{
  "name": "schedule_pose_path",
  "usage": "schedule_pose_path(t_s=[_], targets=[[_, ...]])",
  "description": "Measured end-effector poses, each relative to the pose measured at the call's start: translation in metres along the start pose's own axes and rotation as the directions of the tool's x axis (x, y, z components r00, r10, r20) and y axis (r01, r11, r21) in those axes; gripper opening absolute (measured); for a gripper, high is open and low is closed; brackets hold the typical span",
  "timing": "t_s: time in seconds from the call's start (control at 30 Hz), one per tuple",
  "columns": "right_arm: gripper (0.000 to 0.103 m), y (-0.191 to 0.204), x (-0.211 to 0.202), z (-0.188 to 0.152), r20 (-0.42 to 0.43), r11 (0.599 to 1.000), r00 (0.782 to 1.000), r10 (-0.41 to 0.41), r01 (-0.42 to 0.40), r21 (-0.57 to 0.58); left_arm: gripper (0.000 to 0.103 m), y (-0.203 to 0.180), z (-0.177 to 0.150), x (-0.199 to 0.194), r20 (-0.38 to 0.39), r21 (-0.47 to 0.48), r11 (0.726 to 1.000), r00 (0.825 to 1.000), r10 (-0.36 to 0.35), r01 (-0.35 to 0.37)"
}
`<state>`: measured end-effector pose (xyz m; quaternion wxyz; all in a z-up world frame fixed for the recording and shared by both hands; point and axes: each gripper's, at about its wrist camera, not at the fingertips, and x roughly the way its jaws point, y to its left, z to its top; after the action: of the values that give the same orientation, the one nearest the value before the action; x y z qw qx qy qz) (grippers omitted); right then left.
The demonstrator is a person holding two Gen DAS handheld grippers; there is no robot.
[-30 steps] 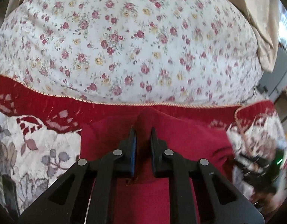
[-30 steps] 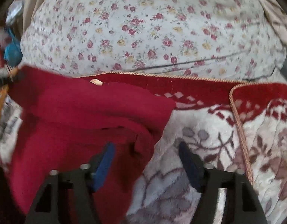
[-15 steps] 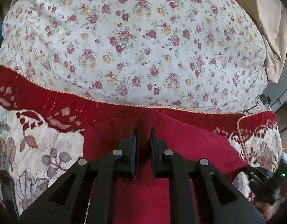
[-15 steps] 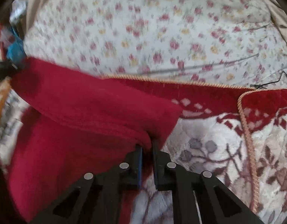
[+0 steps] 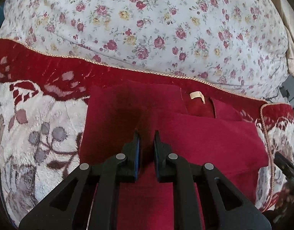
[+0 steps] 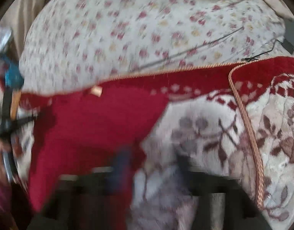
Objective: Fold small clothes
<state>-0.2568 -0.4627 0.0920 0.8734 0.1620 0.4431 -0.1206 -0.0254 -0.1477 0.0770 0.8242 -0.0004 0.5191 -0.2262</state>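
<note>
A dark red garment lies folded on a red and white floral blanket, with a small beige label near its far edge. My left gripper sits over the garment with its jaws a narrow gap apart; the cloth shows between them, lying flat and not lifted. The right wrist view is blurred by motion. There the garment lies at the left, and my right gripper has its fingers spread wide at the garment's right edge, over the blanket.
A white quilt with small roses rises behind the blanket; it also shows in the right wrist view. A thin black cable runs across it. A gold cord edge marks a second blanket piece at the right.
The fold has been laid down flat and the label now shows. My right gripper has gone from shut on the garment's edge to spread open, and is moving. My left gripper's jaws have parted slightly.
</note>
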Motion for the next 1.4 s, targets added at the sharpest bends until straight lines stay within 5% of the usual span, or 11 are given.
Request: schedule_pose_path(t_s=[0.1, 0.13, 0.17, 0.27, 0.43, 0.53, 0.67, 0.73, 1.03, 1.13, 1.4], targets=[[0.078, 0.006, 0.038, 0.013, -0.075, 0.999, 0.996, 0.049, -0.047, 0.022, 0.011, -0.001, -0.003, 0.002, -0.008, 0.008, 1.000, 1.000, 0.002, -0.001], [0.065, 0.009, 0.045, 0.011, -0.100, 0.998, 0.993, 0.060, -0.057, 0.024, 0.011, -0.002, -0.005, 0.002, -0.014, 0.012, 1.000, 1.000, -0.003, 0.003], [0.035, 0.014, 0.062, 0.009, -0.147, 0.997, 0.987, 0.071, -0.071, 0.006, 0.011, -0.002, -0.006, 0.002, -0.017, 0.015, 1.000, 1.000, -0.010, 0.010], [0.011, 0.017, 0.064, 0.004, -0.115, 0.998, 0.993, 0.025, -0.032, -0.055, 0.012, -0.003, -0.008, -0.001, -0.014, 0.027, 0.999, 0.999, -0.031, 0.032], [0.011, 0.008, 0.066, -0.002, -0.103, 0.989, 0.990, -0.100, 0.087, -0.123, 0.016, 0.000, -0.015, 0.022, -0.060, 0.000, 1.000, 0.998, 0.009, -0.009], [0.011, 0.003, 0.061, 0.001, -0.080, 0.995, 0.993, -0.082, 0.077, -0.060, 0.020, 0.000, -0.019, 0.012, -0.031, 0.016, 1.000, 0.999, 0.027, -0.026], [0.048, -0.004, 0.037, 0.013, 0.047, 0.993, 0.992, -0.118, 0.118, 0.006, 0.032, 0.000, -0.017, -0.006, 0.066, 0.010, 0.996, 0.994, 0.089, -0.090], [0.048, 0.005, 0.041, 0.021, 0.050, 0.996, 0.995, -0.082, 0.084, -0.033, 0.051, 0.000, -0.018, -0.004, 0.087, 0.004, 0.996, 0.992, 0.086, -0.086], [0.044, -0.003, 0.117, 0.035, -0.047, 0.979, 0.980, -0.192, 0.188, -0.079, 0.052, -0.005, -0.033, 0.028, 0.072, 0.092, 0.978, 0.981, 0.178, -0.185], [0.044, -0.021, 0.104, 0.035, -0.075, 0.992, 0.990, -0.116, 0.119, 0.035, 0.052, -0.005, -0.033, 0.026, 0.073, 0.100, 0.977, 0.980, 0.183, -0.190], [0.045, 0.010, 0.057, 0.000, -0.098, 0.989, 0.988, -0.118, 0.109, -0.096, 0.052, -0.006, -0.035, 0.022, 0.095, 0.099, 0.976, 0.978, 0.184, -0.193]])
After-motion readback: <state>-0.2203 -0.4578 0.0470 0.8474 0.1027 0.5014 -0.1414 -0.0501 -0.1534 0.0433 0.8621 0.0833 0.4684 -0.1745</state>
